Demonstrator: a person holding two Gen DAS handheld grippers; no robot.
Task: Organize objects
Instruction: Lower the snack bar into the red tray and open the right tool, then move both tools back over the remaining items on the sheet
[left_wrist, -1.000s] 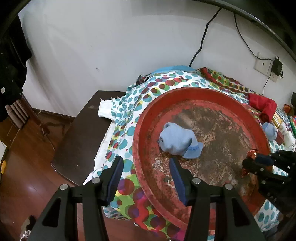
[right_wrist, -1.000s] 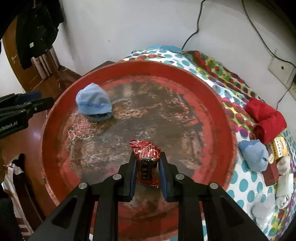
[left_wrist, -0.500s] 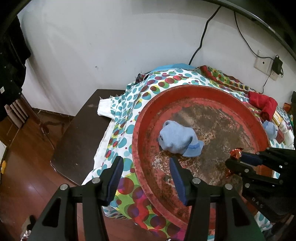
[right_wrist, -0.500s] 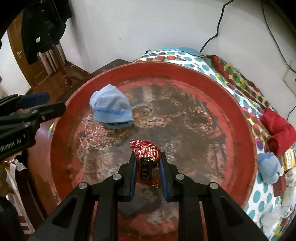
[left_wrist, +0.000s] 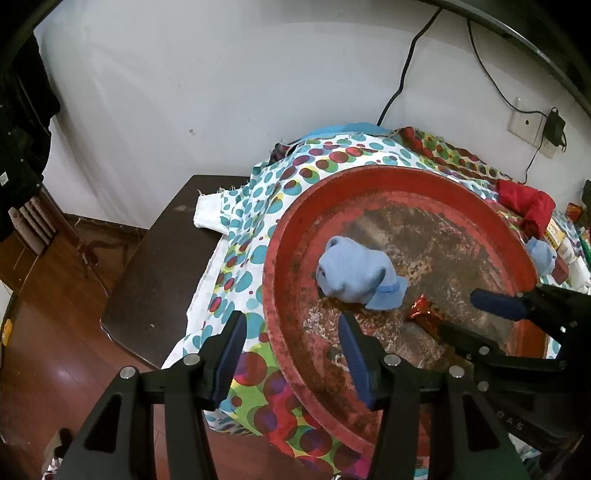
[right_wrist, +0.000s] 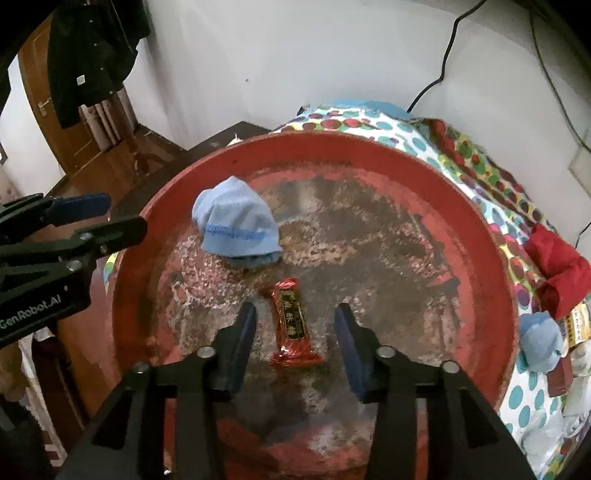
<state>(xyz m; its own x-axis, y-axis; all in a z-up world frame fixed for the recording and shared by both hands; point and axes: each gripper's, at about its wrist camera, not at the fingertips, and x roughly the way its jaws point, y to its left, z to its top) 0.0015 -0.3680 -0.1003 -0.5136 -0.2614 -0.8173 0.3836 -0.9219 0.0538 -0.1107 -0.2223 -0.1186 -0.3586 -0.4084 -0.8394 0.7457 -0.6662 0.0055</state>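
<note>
My right tongs (right_wrist: 295, 325), clenched on the red snack bar (right_wrist: 291, 321) a moment ago, are opening; it is lying released between them in the red tray (right_wrist: 495, 258). My left tongs (left_wrist: 291, 343) are hanging open over the near-left rim, the blue sock (right_wrist: 236, 225) lying just beyond.

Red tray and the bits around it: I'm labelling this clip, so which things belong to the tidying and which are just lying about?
Job:
red tray
red snack packet
blue sock
second blue sock
red cloth
right gripper, opening

Lying about:
wall socket
dark jacket
</note>
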